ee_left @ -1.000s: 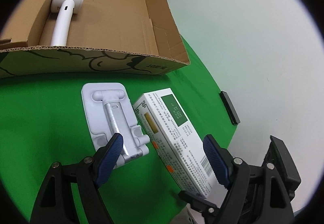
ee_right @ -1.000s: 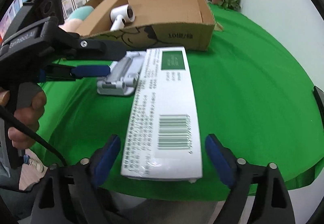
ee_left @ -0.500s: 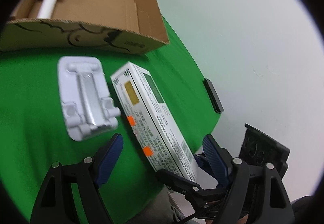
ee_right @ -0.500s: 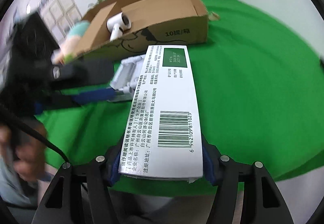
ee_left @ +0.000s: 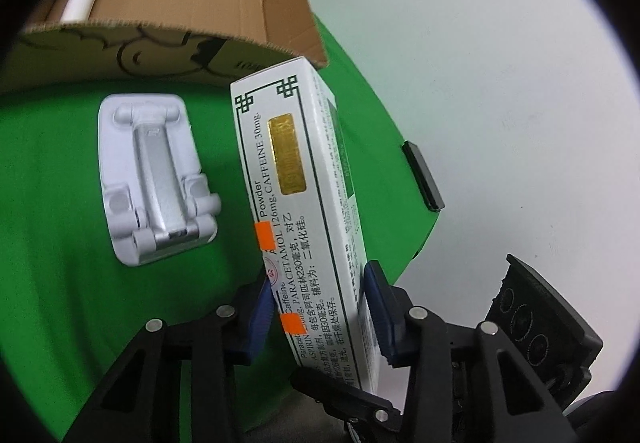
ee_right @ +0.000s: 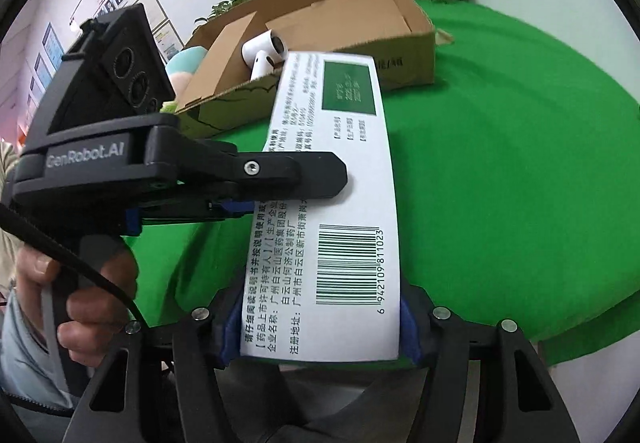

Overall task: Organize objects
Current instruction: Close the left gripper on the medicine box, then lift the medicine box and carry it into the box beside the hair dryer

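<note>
Medicine box (ee_left: 304,211) above green tabletop (ee_left: 60,203)

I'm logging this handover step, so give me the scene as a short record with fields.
held item: medicine box, lifted off the green tablecloth
left gripper: jaws have just been closing, pads now on the box's sides
right gripper: clamped on the box's barcode end
on the cloth: white phone stand, lying flat
cardboard box: open, white hair dryer inside
</note>
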Demonstrator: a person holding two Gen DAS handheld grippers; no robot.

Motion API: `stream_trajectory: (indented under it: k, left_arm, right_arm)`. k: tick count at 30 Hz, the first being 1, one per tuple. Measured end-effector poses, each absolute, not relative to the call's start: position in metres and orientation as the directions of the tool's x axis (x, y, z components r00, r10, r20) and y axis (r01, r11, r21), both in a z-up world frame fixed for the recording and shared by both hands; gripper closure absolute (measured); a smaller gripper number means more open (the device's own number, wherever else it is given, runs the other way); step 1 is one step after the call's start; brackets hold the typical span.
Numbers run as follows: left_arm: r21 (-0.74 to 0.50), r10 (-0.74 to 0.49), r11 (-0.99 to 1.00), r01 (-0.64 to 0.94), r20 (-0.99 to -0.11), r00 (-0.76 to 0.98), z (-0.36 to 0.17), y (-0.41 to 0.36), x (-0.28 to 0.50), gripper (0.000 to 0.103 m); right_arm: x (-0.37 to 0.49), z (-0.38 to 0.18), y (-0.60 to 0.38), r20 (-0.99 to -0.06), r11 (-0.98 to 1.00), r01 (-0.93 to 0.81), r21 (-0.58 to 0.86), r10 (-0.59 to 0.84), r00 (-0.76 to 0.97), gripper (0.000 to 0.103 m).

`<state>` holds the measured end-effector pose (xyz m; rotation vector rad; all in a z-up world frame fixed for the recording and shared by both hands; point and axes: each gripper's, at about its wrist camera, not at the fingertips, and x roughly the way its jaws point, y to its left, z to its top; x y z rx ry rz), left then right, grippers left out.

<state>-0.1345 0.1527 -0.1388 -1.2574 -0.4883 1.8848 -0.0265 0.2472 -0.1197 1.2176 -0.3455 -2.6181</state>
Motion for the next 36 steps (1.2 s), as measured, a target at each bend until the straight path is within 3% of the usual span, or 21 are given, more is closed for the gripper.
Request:
stream_trajectory:
  k: [9,18,36]
  left_arm:
    - [-0.637,0.786,-0.612,-0.468,-0.553,-0.275,-0.091,0.144,-0.166,0.062]
    - [-0.576,0.748,-0.662,-0.48,-0.54,-0.386,-0.045,0.122,-0.224,0.062]
    - [-0.551,0.671,-0.741,-0.383,-0.621,-0.404,-0.056,0.109,-0.302,0.062]
  right_arm:
    - [-0.057,-0.086,0.249,-0.644,-0.956,0.15,0.251,-0.281,-0.712,0.045]
    - [-0.138,-0.044,0.25,-0.588,-0.935,0.23,0.27,-0.349,-0.73,0.045]
    - [-0.252,-0.06,0.237,-0.623,-0.894,0.257,0.367,-0.441,-0.646,0.044]
